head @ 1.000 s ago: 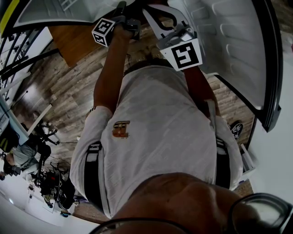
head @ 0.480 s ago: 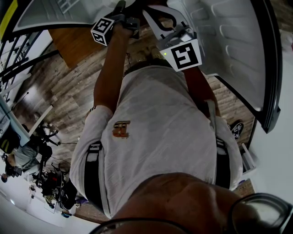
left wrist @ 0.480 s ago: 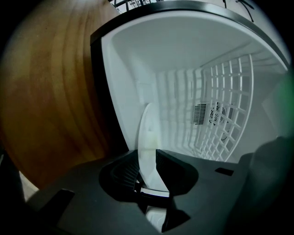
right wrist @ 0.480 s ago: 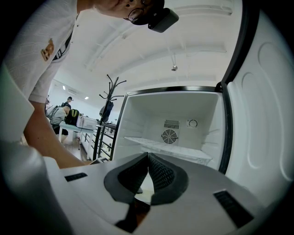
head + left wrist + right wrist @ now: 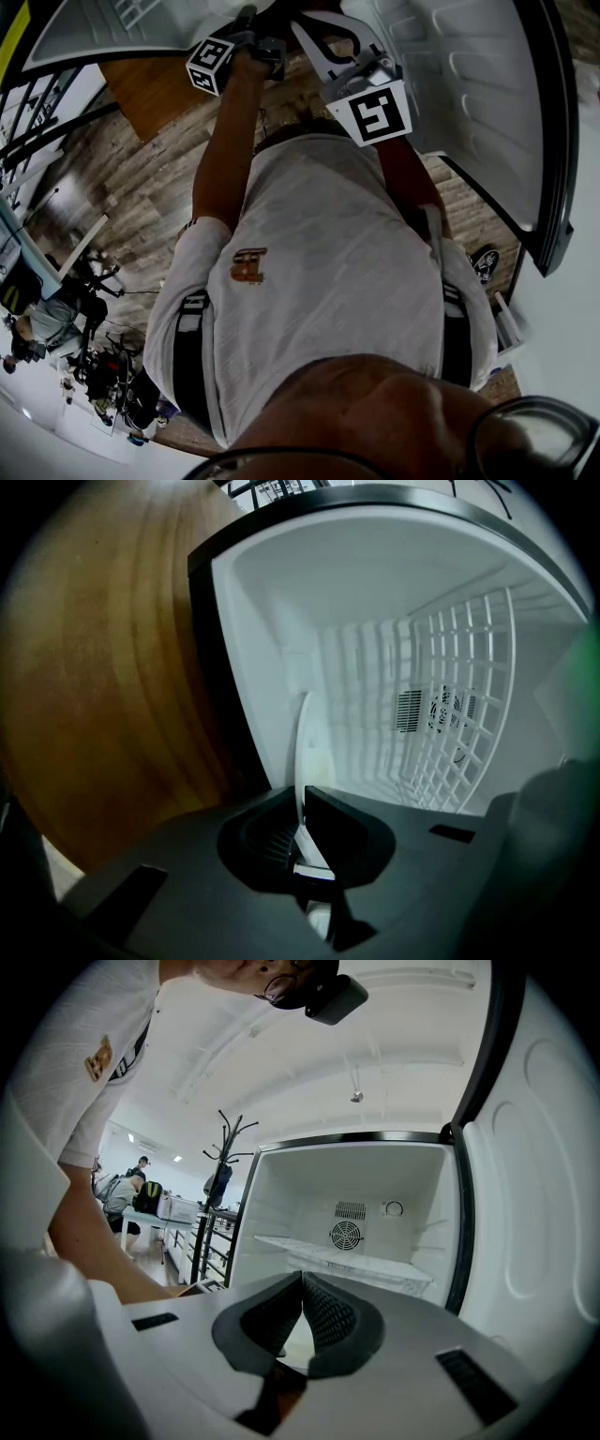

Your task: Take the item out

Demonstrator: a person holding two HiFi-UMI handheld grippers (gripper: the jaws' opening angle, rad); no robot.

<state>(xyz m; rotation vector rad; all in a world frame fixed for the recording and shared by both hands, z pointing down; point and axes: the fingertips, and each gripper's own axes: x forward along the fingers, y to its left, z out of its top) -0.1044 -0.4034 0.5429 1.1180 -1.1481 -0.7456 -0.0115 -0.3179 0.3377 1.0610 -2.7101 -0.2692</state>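
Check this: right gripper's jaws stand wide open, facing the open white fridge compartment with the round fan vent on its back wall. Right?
Wrong on the jaws. The right gripper view shows the right gripper with jaws shut together, nothing between them. The rest stands: it faces the open white fridge compartment with the round fan vent on its back wall.

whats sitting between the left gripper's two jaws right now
A thin white panel, standing on edge between the closing jaws of the left gripper; the left gripper view shows it.
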